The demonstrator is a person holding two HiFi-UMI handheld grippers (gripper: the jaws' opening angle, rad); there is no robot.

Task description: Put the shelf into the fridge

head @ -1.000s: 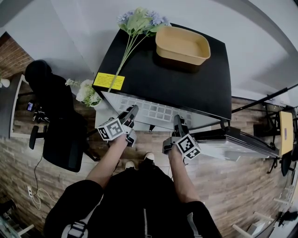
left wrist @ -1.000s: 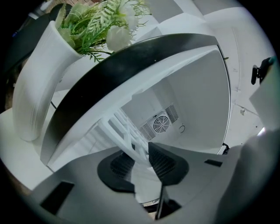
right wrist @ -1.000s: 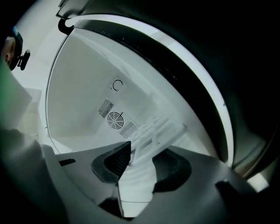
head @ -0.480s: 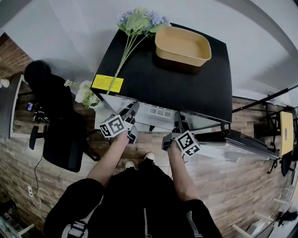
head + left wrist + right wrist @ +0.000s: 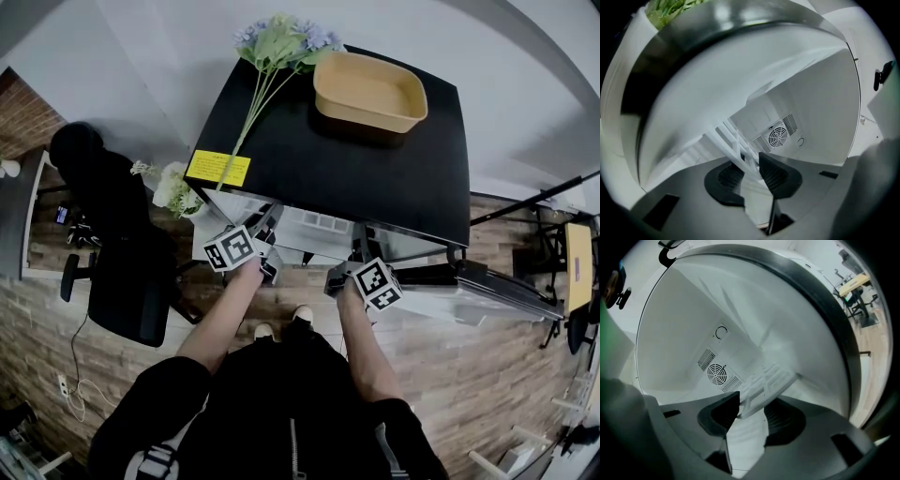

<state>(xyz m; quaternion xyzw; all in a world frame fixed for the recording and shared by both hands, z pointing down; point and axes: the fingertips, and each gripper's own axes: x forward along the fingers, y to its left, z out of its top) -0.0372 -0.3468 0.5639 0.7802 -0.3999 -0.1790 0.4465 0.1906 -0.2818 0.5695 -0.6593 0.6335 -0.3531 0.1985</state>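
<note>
"Where is the white shelf [image 5: 314,223]?"

"Mostly inside the little black fridge [image 5: 375,169]. Only its front edge sticks out under the top."

"Who is holding it?"

"A person, with a tool in each hand. The left gripper [image 5: 262,232] pinches the front edge on the left side. The right gripper [image 5: 358,251] pinches it on the right side. Both pairs of jaws are squeezed tight on the shelf."

"What is inside the fridge?"

"White walls, and a round fan grille [image 5: 777,136] on the back wall. The shelf points in toward it."

"Anything on top?"

"A tan tray [image 5: 368,91], some flowers [image 5: 281,42] and a yellow sticker [image 5: 218,168]. The fridge door [image 5: 487,286] hangs open on the right."
</note>
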